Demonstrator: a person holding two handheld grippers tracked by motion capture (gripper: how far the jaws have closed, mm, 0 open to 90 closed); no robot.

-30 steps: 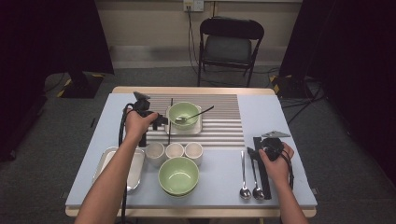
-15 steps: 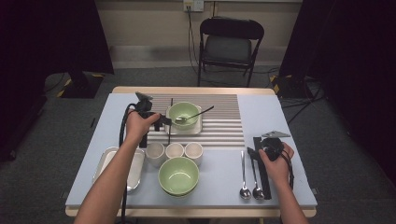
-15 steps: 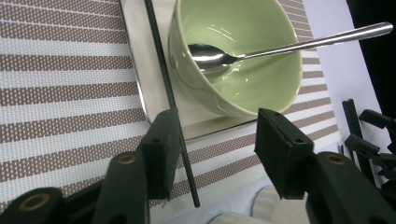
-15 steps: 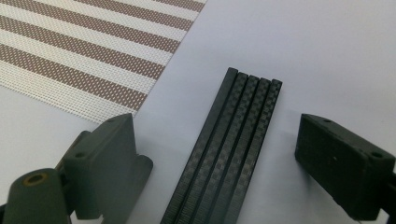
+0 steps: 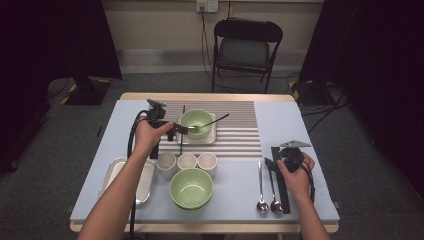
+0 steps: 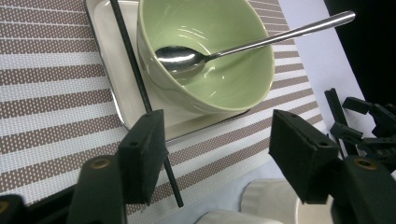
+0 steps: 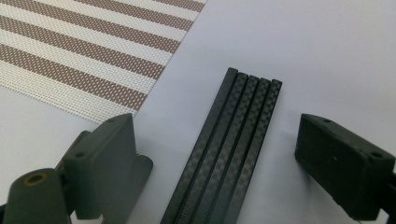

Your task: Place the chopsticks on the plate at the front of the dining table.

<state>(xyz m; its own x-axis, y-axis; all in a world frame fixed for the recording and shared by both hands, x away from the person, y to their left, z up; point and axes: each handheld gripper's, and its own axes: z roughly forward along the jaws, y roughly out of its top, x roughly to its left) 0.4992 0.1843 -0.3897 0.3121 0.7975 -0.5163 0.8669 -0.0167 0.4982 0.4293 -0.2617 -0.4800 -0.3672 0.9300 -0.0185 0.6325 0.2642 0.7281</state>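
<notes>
1. On the striped mat, a green bowl [image 6: 210, 56] sits in a white tray [image 6: 112, 79]; a spoon [image 6: 187, 56] rests inside it.
2. Left claw [image 6: 212, 154] has just been opening, nothing between its jaws, black stick [image 6: 140, 88] beside.
3. Right claw [image 7: 212, 163] stands apart astride black sticks [image 7: 229, 149] on the desk [image 7: 289, 42].

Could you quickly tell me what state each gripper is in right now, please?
Left gripper: open, jaws just been opening, holding nothing; a black chopstick lies beside one.
Right gripper: open over the black chopsticks, not gripping.

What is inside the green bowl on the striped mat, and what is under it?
Inside the green bowl lies a spoon, handle over the rim. Under it sits a white tray; the tray's middle is covered.
</notes>
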